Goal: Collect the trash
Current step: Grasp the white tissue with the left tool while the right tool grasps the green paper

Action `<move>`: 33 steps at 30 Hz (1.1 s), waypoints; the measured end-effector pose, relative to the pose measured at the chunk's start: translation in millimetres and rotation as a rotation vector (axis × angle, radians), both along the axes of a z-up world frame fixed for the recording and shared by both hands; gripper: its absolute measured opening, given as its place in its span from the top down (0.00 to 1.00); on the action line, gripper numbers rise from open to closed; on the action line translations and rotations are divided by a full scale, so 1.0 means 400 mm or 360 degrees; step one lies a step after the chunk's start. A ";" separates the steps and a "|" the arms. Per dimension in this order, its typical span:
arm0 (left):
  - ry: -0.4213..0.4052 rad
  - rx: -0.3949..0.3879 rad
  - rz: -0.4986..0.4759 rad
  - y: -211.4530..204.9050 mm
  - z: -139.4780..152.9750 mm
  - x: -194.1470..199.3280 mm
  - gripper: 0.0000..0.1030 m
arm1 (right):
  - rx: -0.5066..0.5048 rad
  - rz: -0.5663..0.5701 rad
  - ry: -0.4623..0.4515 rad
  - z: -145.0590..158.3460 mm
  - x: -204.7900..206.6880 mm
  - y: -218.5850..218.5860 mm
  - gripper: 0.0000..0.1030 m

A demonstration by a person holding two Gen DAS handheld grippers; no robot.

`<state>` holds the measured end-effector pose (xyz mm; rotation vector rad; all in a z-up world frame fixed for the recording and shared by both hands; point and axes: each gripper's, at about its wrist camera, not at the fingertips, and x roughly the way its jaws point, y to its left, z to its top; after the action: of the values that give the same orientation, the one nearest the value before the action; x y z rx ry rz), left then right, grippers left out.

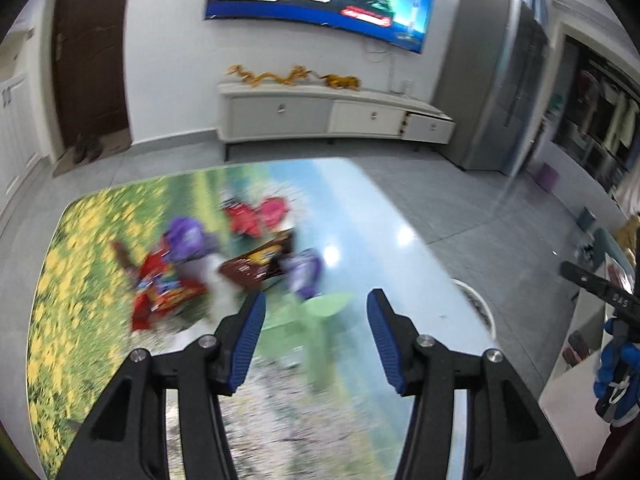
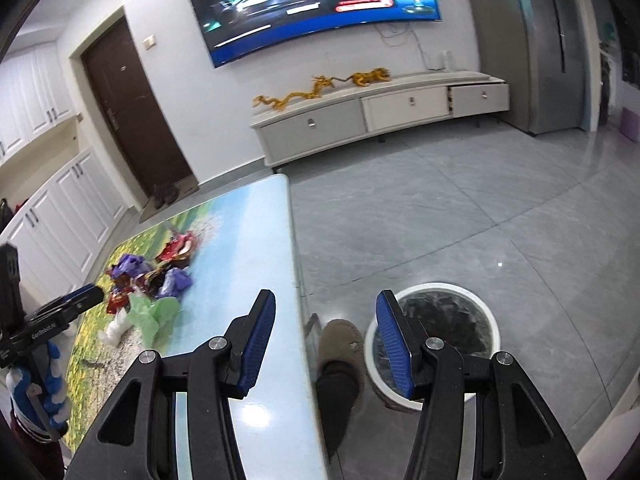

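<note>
While both grippers are hanging open and empty, the left gripper (image 1: pixel 316 312) is facing the wrapper pile (image 1: pixel 224 256) on the counter (image 1: pixel 360 208); pinching one loose wrapper suits best, with the right gripper (image 2: pixel 326 316) beside the bin (image 2: pixel 440 320).

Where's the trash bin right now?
In the right wrist view, the trash bin stands on the grey floor just off the table's right edge, beside a slippered foot; the right gripper hangs open above them.
</note>
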<state>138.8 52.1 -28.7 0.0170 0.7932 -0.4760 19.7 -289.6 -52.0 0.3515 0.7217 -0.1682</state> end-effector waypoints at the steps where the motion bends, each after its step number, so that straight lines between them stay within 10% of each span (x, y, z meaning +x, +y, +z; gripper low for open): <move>1: 0.0012 0.0003 0.0025 0.013 -0.006 0.007 0.50 | 0.0001 -0.0016 0.0007 -0.003 -0.009 -0.009 0.50; 21: 0.0321 0.0171 0.0544 0.125 -0.135 0.045 0.50 | 0.0093 -0.0110 0.0088 -0.168 -0.027 -0.234 0.50; 33: 0.0369 0.0212 0.0598 0.167 -0.150 0.014 0.50 | 0.0247 0.0467 0.0124 -0.190 0.146 -0.010 0.50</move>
<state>144.6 118.9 -88.7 -0.0644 1.0293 -0.0680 78.0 -293.5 -128.1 0.3841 0.8568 0.1531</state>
